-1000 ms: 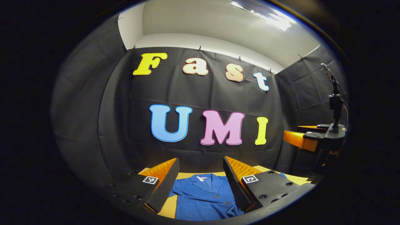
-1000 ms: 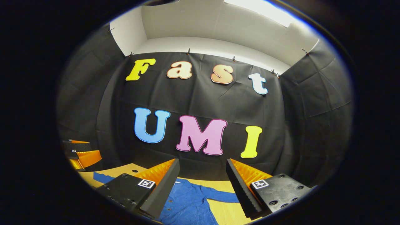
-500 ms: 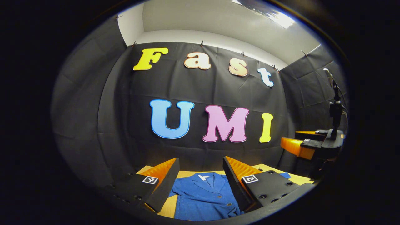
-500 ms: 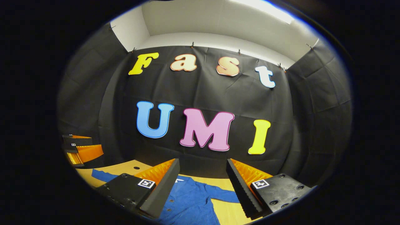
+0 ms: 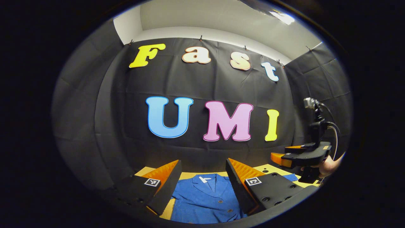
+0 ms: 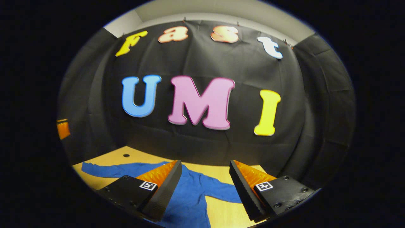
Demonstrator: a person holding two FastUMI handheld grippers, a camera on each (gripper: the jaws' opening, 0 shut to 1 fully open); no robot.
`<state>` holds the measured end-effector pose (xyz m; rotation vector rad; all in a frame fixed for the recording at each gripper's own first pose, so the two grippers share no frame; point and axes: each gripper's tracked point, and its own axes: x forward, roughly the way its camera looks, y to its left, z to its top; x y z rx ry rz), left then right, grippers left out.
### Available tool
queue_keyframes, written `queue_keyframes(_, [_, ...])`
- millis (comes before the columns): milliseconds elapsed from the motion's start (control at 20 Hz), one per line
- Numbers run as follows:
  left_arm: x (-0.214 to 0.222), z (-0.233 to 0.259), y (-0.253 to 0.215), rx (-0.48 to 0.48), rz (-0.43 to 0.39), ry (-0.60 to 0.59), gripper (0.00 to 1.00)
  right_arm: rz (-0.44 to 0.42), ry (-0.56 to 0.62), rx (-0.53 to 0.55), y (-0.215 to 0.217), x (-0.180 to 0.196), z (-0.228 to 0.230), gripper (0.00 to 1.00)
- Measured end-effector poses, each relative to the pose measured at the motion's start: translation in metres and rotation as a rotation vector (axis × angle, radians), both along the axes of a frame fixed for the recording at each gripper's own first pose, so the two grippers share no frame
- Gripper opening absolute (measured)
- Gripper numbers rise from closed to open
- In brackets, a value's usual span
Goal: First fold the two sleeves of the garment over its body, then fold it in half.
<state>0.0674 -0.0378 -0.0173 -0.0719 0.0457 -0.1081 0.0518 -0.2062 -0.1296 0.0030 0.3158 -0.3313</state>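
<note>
Nothing of the folding is showing as done. The jacket (image 5: 205,199) is lying flat and face up on the table (image 6: 107,158), collar away from the person, buttons down the front. In the right gripper view both sleeves are stretching straight out: the left sleeve (image 6: 107,169) is reaching far out to the left of the tongs, and the right sleeve (image 6: 221,191) is running between the two fingers toward the right one. So I am judging that both sleeve folds and the final halving are all waiting to be done.

The left gripper (image 5: 202,186) is hovering above the jacket's chest with its fingers wide apart, gripping nothing; the collar is sitting straight ahead between them. The right gripper (image 6: 205,190) is also hanging open and empty over the right shoulder and sleeve. In the left gripper view it is appearing off to the right, held by a hand (image 5: 329,164), above the table's right side.

As for room, bare table is lying beyond the jacket up to the black wall, and more is lying under the right sleeve. The left sleeve's cuff is coming near the table's left edge, so a grab there is looking tight. A small hole (image 6: 126,155) is sitting beyond that sleeve.
</note>
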Motion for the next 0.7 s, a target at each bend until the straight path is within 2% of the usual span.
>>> queue_keyframes(150, [0.016,-0.006,-0.009,0.015,0.010,0.028,0.80,-0.122,0.117,0.056,-0.067,-0.004,-0.052,0.96])
queue_keyframes(300, [0.032,-0.016,-0.022,0.027,0.009,0.065,0.80,-0.264,0.247,0.046,-0.145,-0.027,-0.108,0.96])
queue_keyframes(550, [0.053,-0.031,-0.051,0.048,-0.015,0.131,0.80,-0.476,0.449,0.210,-0.238,-0.089,-0.199,0.97])
queue_keyframes(700, [0.061,-0.041,-0.068,0.057,-0.026,0.169,0.80,-0.592,0.567,0.337,-0.271,-0.120,-0.241,0.98])
